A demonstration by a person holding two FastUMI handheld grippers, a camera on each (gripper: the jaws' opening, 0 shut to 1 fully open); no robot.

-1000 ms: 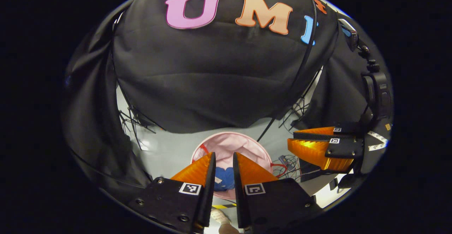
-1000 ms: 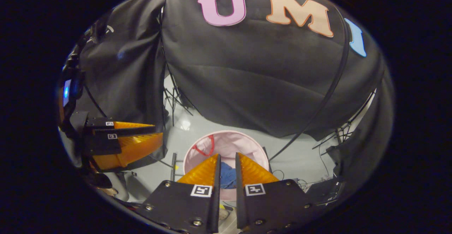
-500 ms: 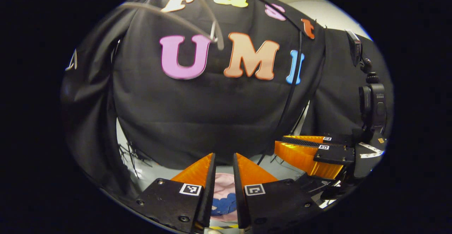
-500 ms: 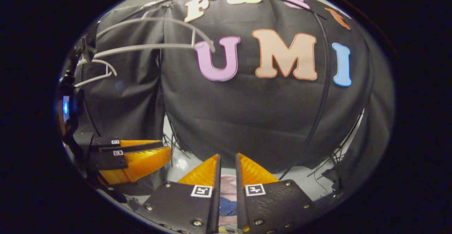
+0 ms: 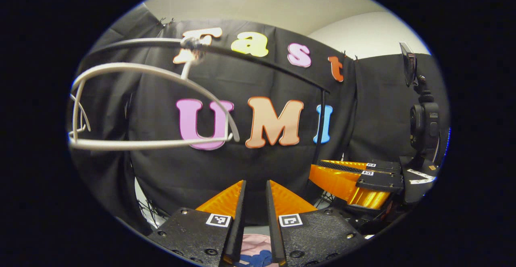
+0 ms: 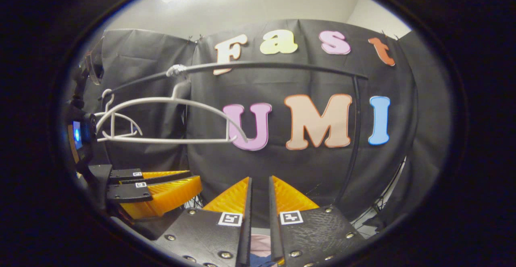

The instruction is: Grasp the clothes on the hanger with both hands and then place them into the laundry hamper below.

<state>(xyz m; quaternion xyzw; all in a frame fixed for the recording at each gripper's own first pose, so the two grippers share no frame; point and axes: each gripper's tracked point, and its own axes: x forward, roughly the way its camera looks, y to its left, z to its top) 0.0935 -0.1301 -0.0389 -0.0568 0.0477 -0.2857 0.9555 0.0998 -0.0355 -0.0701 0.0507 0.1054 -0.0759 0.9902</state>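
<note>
My left gripper (image 5: 254, 202) and right gripper (image 6: 260, 198) both hold their fingers narrow, gripping nothing. The blue clothes (image 5: 258, 256) lie in the pink hamper (image 5: 253, 246) below; the white hanger (image 6: 161, 119) hangs bare. I judge only a clean, level retreat remains.

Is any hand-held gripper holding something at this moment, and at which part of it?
Nothing is held. The left hand-held gripper and the right hand-held gripper each show a bare gap between their fingers. The white hanger hangs bare on the rail.
</note>
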